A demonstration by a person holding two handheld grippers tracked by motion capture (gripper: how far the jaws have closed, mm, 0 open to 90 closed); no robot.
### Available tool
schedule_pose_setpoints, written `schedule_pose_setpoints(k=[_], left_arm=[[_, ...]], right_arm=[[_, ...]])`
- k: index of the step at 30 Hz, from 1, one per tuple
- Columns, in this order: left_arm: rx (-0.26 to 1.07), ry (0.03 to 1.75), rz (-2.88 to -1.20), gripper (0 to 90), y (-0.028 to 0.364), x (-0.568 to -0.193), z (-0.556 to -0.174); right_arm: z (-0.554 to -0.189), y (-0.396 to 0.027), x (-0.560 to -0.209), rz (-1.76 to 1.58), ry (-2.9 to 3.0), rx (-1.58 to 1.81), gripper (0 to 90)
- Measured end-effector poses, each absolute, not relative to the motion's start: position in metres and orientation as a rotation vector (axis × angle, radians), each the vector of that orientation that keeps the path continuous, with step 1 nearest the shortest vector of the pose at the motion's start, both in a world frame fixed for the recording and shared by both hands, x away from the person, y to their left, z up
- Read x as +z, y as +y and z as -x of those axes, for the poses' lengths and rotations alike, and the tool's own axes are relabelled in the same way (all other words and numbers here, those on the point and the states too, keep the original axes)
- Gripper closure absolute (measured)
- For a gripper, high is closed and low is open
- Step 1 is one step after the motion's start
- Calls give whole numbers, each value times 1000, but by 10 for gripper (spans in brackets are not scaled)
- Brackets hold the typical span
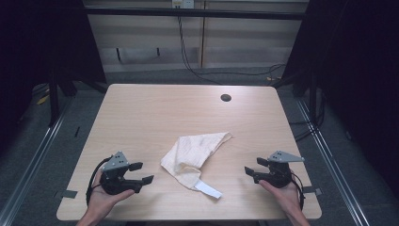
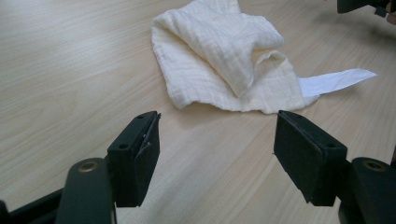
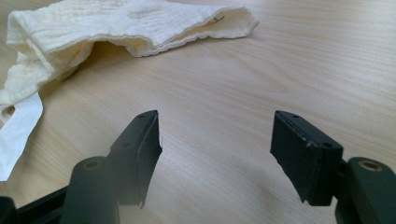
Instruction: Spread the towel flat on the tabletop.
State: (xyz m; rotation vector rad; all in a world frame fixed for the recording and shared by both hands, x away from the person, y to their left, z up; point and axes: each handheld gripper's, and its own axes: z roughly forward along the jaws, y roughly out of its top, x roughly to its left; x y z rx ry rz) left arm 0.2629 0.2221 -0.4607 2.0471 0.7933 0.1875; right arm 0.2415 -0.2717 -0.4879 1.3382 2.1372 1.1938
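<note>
crumpled cream cloth (image 1: 194, 153), white tag

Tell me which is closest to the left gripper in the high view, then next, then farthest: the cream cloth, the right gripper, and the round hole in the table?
From the left gripper, jaws open:
1. Cream cloth, crumpled just to its right, mid-table.
2. Right gripper, beyond the cloth at the table's right side.
3. Round hole, near the far edge, right of centre.
</note>
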Motion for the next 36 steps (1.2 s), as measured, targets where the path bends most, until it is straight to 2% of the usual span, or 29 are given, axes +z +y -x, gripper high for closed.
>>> schedule_pose_setpoints(k=[3, 9, 17, 23, 30, 36], left_arm=[[170, 798, -2049, 323, 222, -461, -266], [108, 781, -2046, 397, 222, -463, -270], [156, 786, -2067, 479, 218, -459, -264], [120, 737, -2049, 460, 215, -456, -262], [112, 690, -2082, 505, 201, -456, -265], [87, 698, -2096, 457, 193, -456, -274]], right_arm=[[-242, -272, -487, -1328, 2131, 1217, 335], [-245, -272, -487, -1318, 2173, 1236, 361], [-236, -263, -481, -1261, 2239, 1264, 388], [-233, -253, -472, -1201, 2275, 1286, 402], [-244, -242, -466, -1151, 2331, 1317, 432], [-257, -231, -462, -1114, 2371, 1336, 436]])
